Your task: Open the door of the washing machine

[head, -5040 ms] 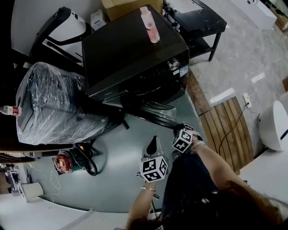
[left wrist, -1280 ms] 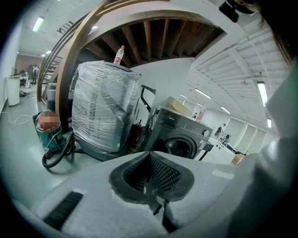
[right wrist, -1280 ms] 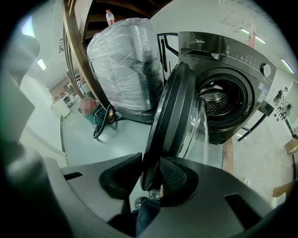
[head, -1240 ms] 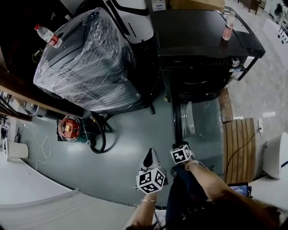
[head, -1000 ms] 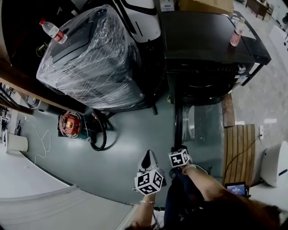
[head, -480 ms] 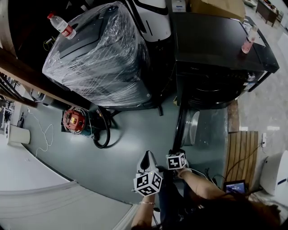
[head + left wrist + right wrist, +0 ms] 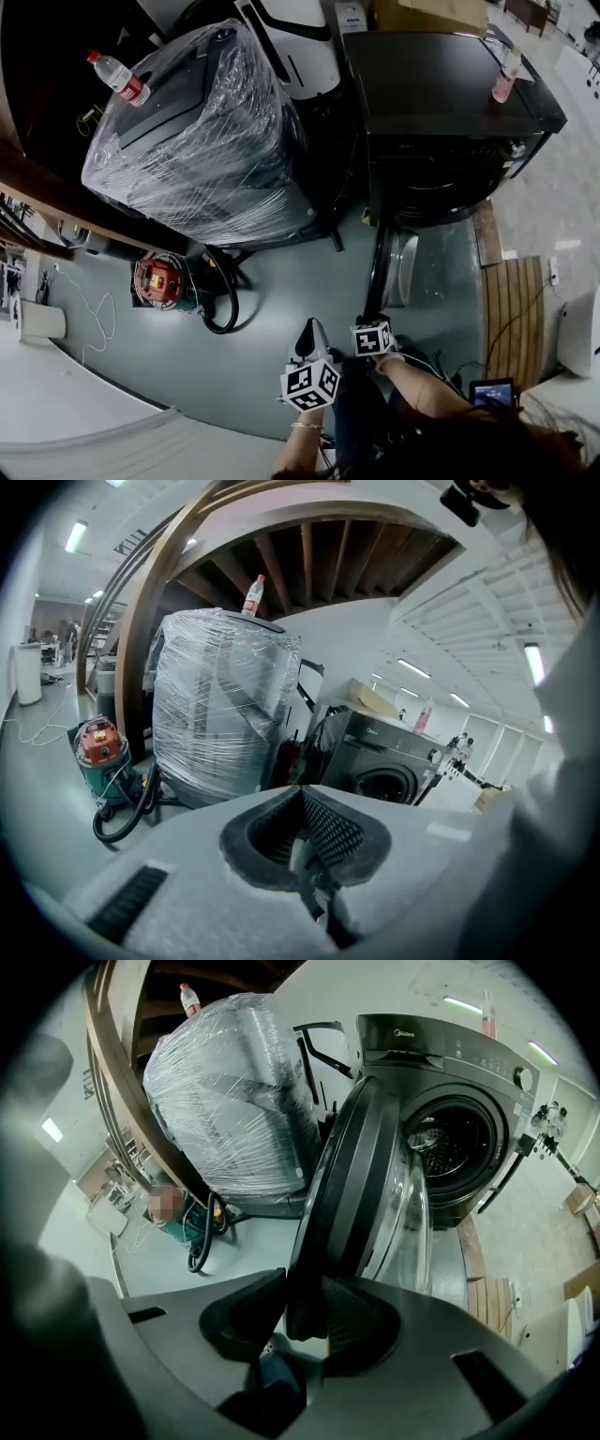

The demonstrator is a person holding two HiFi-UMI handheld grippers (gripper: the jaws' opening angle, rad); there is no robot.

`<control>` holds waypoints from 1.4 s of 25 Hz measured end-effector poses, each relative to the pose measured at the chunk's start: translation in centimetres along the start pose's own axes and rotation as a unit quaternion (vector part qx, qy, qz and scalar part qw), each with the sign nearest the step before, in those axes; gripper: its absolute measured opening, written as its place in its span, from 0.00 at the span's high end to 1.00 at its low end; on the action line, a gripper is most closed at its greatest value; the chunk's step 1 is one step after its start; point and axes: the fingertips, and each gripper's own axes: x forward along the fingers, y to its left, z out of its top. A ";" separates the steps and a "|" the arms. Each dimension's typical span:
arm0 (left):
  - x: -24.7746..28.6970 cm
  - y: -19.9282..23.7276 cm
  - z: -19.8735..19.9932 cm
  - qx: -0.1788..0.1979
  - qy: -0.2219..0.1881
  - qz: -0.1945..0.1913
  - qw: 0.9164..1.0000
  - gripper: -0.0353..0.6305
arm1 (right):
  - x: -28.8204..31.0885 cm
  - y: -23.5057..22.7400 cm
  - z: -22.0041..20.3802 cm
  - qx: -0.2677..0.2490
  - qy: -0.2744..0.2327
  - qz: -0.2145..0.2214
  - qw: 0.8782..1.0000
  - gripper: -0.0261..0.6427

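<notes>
The black front-loading washing machine (image 7: 441, 94) stands at the upper right of the head view, and its round door (image 7: 380, 272) juts out towards me, seen edge-on. My right gripper (image 7: 368, 325) is shut on the door's outer rim. In the right gripper view the dark rim (image 7: 342, 1185) runs up from between the jaws of the right gripper (image 7: 298, 1302), with the drum opening (image 7: 455, 1143) bare behind it. My left gripper (image 7: 309, 339) hangs just left of the right one with nothing in it. In the left gripper view its pads (image 7: 323, 822) meet at the tips, and the washing machine (image 7: 384, 766) stands ahead.
A large appliance wrapped in plastic film (image 7: 202, 141) stands left of the washer, a water bottle (image 7: 119, 75) on top. A red vacuum (image 7: 159, 281) with a black hose sits on the floor to the left. A pink bottle (image 7: 506, 75) stands on the washer. Wooden slats (image 7: 511, 309) lie to the right.
The door has swung out from nearly closed to wide open. Both grippers have drawn back from the machine with it, the right one still on the rim.
</notes>
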 end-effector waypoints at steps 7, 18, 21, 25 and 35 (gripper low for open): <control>1.0 2.8 0.6 0.013 0.020 -0.035 0.999 0.93 | 1.3 2.2 1.1 0.030 -0.005 -0.012 0.999 0.79; 1.8 7.6 2.0 0.022 0.034 -0.063 0.997 0.93 | 3.3 5.6 3.3 0.071 -0.015 -0.035 0.997 0.79; 2.0 9.0 2.3 0.025 0.038 -0.069 0.997 0.93 | 3.8 6.5 4.3 0.080 -0.025 -0.043 0.996 0.79; 2.2 10.5 2.5 0.030 0.044 -0.084 0.995 0.93 | 4.6 7.9 5.1 0.096 -0.026 -0.054 0.994 0.79; 3.3 13.2 4.2 0.026 0.051 -0.102 0.993 0.93 | 7.3 10.7 7.2 0.139 -0.027 -0.064 0.988 0.78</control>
